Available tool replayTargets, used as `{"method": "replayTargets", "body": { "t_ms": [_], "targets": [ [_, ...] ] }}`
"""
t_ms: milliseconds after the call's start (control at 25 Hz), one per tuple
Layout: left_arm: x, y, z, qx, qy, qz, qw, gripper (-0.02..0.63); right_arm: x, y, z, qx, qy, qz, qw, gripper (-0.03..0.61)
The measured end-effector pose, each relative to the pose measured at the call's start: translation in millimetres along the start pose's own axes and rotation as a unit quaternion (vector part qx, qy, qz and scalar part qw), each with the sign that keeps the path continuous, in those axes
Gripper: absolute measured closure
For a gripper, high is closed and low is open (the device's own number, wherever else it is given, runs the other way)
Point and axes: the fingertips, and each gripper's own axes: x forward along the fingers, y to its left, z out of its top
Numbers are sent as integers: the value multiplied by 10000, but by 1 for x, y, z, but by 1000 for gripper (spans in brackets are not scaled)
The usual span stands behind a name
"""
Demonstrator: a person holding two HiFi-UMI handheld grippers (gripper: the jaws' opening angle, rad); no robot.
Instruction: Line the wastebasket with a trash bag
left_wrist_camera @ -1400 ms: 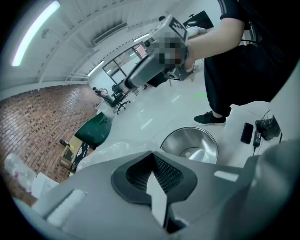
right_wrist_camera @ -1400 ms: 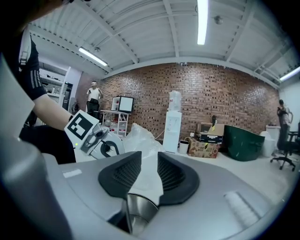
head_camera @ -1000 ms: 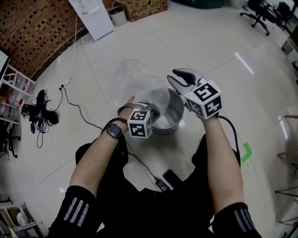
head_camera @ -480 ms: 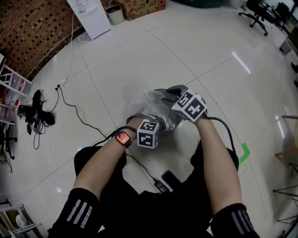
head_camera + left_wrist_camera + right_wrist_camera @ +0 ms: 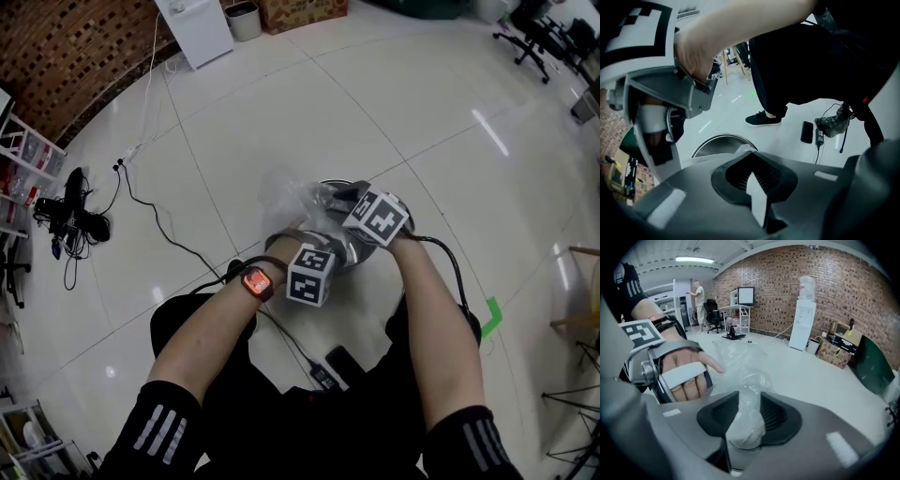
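The wastebasket (image 5: 717, 143) stands on the white floor (image 5: 422, 112), out in the open and well away from the floor's brick-wall edge, just ahead of our knees. The clear trash bag (image 5: 289, 199) is bunched over its mouth and spills up past the far-left part of the rim. As far as we can tell, it is not yet spread inside or folded over the rim all round.

Our left gripper (image 5: 752, 164) has its jaws together on a thin strip of the bag's film, at the near side of the rim. Our right gripper (image 5: 745, 401) hangs over the basket's mouth. Its jaws have just been opening and stand apart, with a loose wad of the bag between them, not pinched.

We judge the step in hand to be seating the bag's mouth on the rim. To do it well, we hold the left pinch firm as an anchor so the film cannot slide back in. With the right we clear the wad fully, then take a single layer of the hem, not a bunch. We draw it outward and down over the rim opposite the anchor. We pull gently, because the basket looks light enough to shift and the thin film may tear on the metal edge.
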Motion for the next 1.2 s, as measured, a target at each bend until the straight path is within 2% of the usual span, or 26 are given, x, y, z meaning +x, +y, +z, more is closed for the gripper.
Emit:
{"method": "replayTargets", "body": {
  "t_ms": [80, 120, 240, 360, 520, 640, 760, 920, 1000, 1080, 1200],
  "targets": [
    [-3, 2, 0, 2, -4, 12, 10000, 620, 5, 5, -2, -141, 153, 83, 9997, 536],
    [-5, 3, -1, -7, 15, 2, 10000, 616, 6, 7, -2, -184, 230, 99, 9995, 569],
    [-17, 5, -4, -7, 74, -6, 10000, 552, 1, 1, 0, -185, 335, -11, 9993, 569],
    [-38, 15, 2, -56, -71, 179, 9998, 511, -13, -13, 4, -5, 250, -193, 9995, 569],
    [-74, 30, 3, -325, -334, 514, 9976, 508, -32, -27, -9, 193, 388, -376, 9984, 569],
    [-97, 44, -13, -563, -256, 866, 9943, 508, -41, -34, -26, 268, 632, -498, 9964, 570],
    [-115, 59, -30, -793, -127, 1198, 9895, 508, -43, -36, -46, 318, 926, -493, 9940, 571],
    [-145, 77, -40, -1247, -356, 1447, 9809, 494, -38, -34, -70, 303, 1249, -399, 9909, 571],
    [-152, 85, -51, -1503, -334, 1567, 9756, 485, -33, -31, -84, 327, 1437, -360, 9884, 571],
    [-147, 89, -67, -1716, -166, 1580, 9723, 467, -24, -24, -95, 293, 1633, -274, 9858, 571],
    [-122, 85, -86, -1993, 55, 1327, 9709, 434, -6, -14, -104, -72, 1879, -159, 9820, 571]
  ]
}}
